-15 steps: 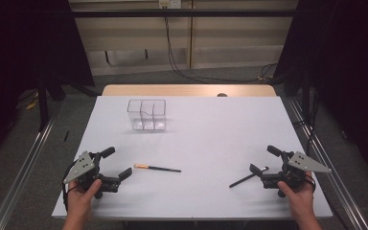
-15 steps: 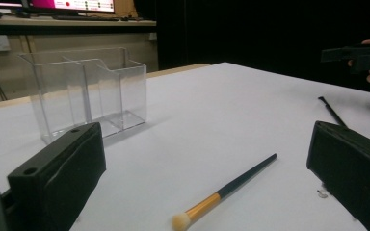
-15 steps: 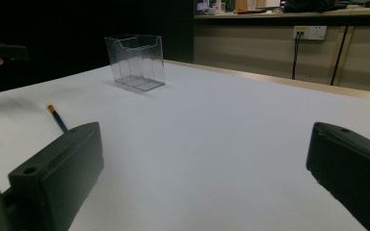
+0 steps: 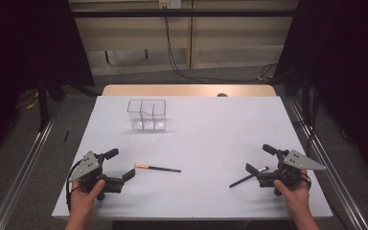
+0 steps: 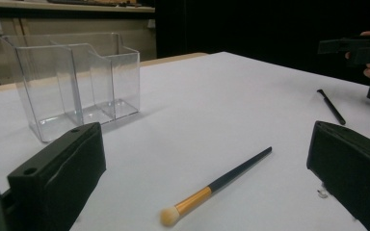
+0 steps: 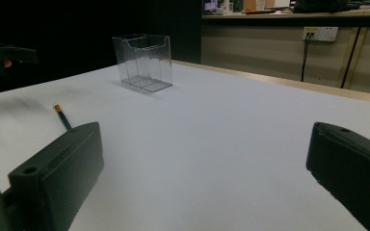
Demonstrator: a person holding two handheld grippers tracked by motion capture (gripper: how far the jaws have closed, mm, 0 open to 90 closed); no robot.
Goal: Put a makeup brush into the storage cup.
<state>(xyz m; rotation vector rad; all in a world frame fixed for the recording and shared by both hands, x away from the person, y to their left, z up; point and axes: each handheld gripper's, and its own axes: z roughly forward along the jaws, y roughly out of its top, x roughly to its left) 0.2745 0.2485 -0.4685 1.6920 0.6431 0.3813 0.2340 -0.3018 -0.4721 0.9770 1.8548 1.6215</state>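
Observation:
A makeup brush with a gold ferrule and black handle lies on the white table near the front left. My left gripper stands open just left of its bristle end, not touching it. In the left gripper view the brush lies between and beyond the wide-apart jaws. A thin black stick lies at the front right, its upper end next to my open right gripper. A clear divided organizer stands at the back left, also seen as the organizer and organizer.
The white table has a wooden strip along its far edge. Metal rails run down both sides on the floor. The other hand's gripper shows at far right in the left gripper view.

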